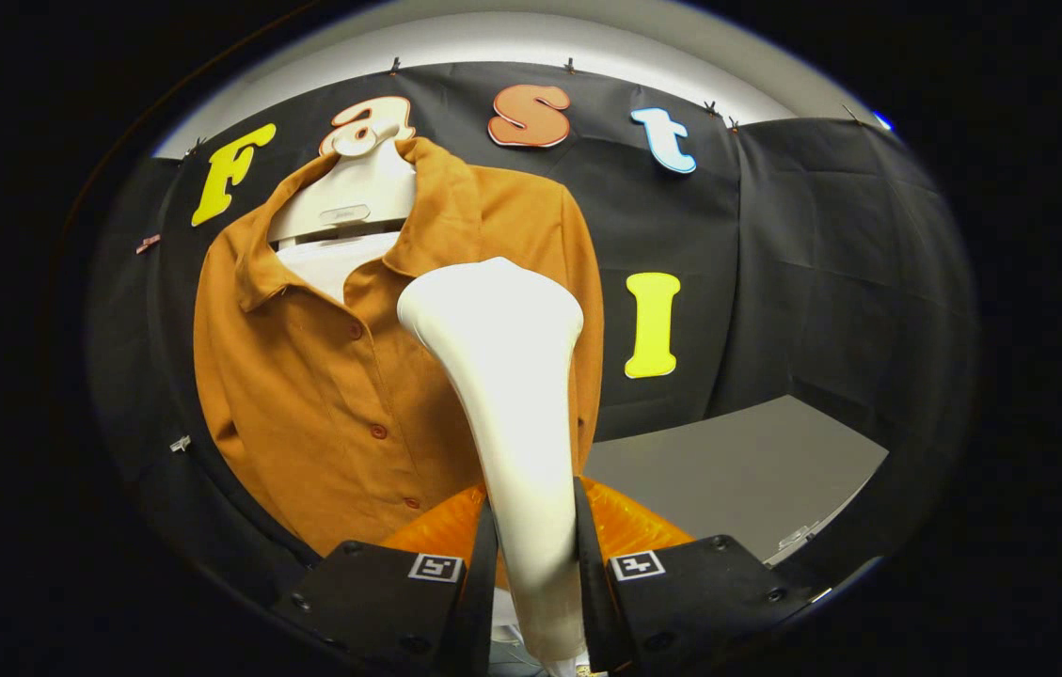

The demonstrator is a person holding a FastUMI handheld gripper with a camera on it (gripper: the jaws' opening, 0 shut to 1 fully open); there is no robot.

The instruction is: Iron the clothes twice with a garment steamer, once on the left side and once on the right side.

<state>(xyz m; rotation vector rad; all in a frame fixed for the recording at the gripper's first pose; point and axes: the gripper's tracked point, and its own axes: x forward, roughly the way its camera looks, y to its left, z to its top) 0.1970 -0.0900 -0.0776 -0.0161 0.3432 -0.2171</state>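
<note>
My fingers [535, 564] clamped the steamer [502, 376] handle; its head stood at twelve o'clock against the shirt [324, 404], right of the buttons. Seemingly mid-pass; next called for steady downward strokes.

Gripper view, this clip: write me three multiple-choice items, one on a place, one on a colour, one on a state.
1. Where is the steamer's head?
A. in front of the shirt, beside the row of buttons
B. lying on the grey table
C. behind the hanger

2. What colour is the shirt?
A. blue
B. orange-brown
C. white

3. What is the hand-held gripper doing?
A. open, holding nothing
B. shut on the shirt collar
C. shut on the steamer's handle

Answers: 1 A, the white head overlaps the shirt front next to the buttons. 2 B, the fabric is orange-brown throughout. 3 C, both fingers press the handle's sides.
</note>
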